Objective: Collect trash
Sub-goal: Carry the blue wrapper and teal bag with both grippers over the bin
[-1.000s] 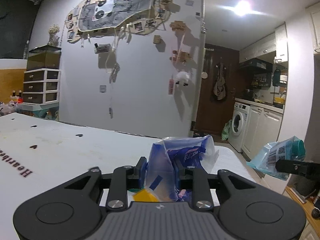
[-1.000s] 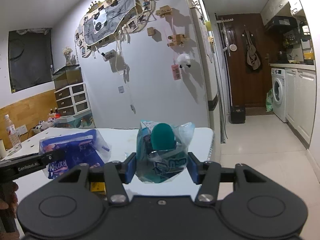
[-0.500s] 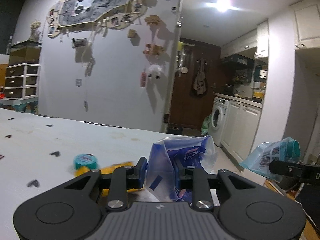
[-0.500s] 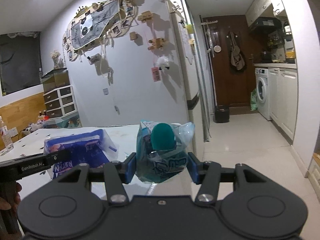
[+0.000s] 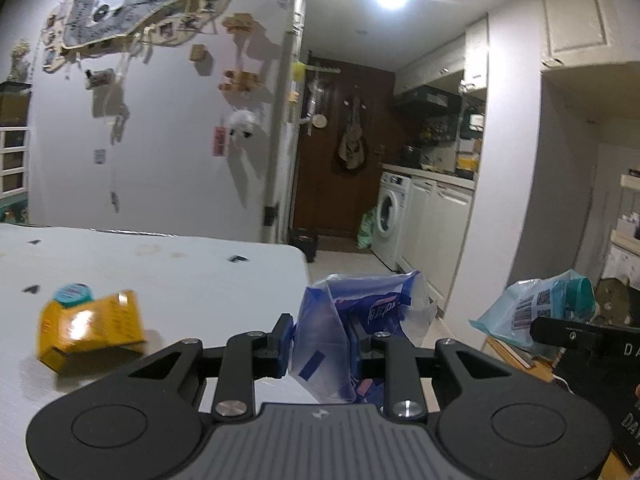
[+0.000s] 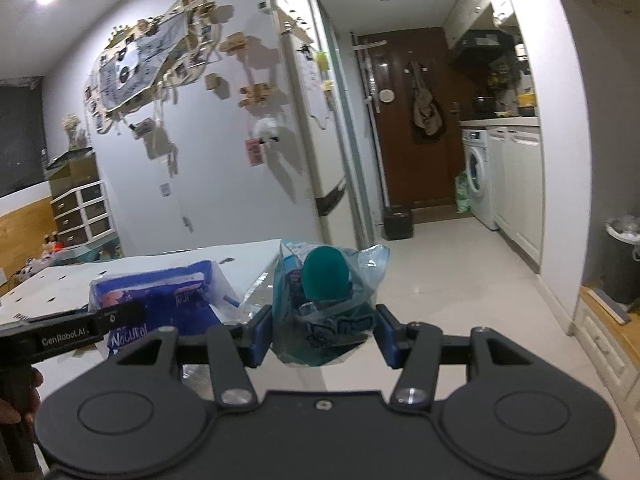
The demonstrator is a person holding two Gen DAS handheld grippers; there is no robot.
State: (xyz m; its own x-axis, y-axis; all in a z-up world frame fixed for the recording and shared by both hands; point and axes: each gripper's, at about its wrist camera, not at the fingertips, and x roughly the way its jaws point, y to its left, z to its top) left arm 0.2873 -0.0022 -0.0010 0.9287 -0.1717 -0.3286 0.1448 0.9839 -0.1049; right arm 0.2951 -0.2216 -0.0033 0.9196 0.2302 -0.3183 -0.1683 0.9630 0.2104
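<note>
- L gripper (image 5: 322, 338) is clamped on a crumpled blue wrapper (image 5: 360, 328); plastic is pinched betw. the pads, so the jaws stand narrow, not fully shut.
- R gripper (image 6: 323, 338) is clamped on a teal bag (image 6: 324, 304) w/ a round teal lump inside; bulkier load, so the jaws sit wider apart than on the L.
- Both loads are held clear of the table (image 5: 180, 276), just past its far R corner, over the floor. Prob. because each hand already has its piece of trash and the carry-off step is in hand.
- In the R wrist view the blue wrapper hangs beside the teal bag, near but apart; grippers run side by side, level w/ each other.
- Left on the table: yellow carton (image 5: 92, 330) w/ a small teal-lidded tub (image 5: 74, 292) touching its far side, near the front L edge. Likely trash not yet collected, since both claws are full.
- Grey bin (image 6: 622, 260) w/ a white liner stands on the floor at the R edge of the R wrist view, well apart from the grippers. Likely drop spot; a small dark bin (image 6: 398, 222) by the brown door is another candidate, can't tell which.
- Risk: thin plastic may slip from the pinch if swung hard.
</note>
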